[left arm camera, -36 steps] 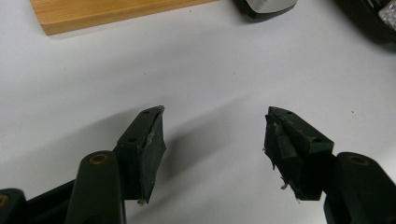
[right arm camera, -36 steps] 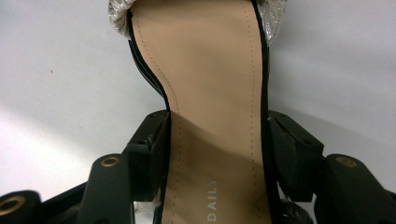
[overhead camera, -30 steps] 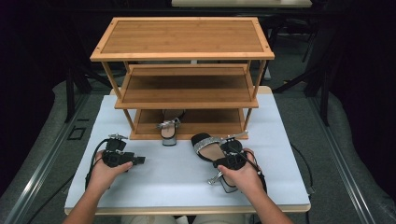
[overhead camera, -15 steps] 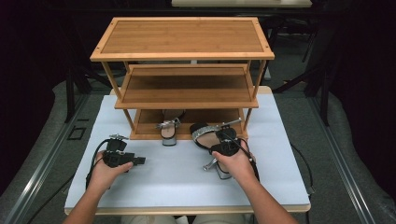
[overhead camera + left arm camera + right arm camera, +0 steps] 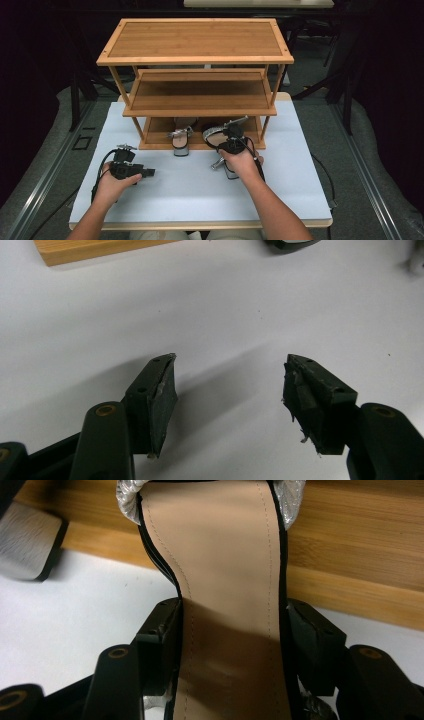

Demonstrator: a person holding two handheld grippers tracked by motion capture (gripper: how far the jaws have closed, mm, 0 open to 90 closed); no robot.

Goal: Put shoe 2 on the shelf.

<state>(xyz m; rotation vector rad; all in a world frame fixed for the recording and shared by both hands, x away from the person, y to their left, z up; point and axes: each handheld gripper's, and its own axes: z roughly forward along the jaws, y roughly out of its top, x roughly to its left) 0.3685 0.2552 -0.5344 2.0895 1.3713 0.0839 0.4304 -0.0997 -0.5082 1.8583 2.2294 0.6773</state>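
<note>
Right tongs [image 5: 232, 630] clamp the smooth tan-insoled sandal [image 5: 225, 580] by the bamboo rack [image 5: 350, 555]; left tongs [image 5: 230, 390] gape.

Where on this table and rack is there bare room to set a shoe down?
Free: the rack's top shelf and middle shelf, and the white mat between the hands. Crowded: the bottom shelf, with one sandal and the held sandal entering.
</note>
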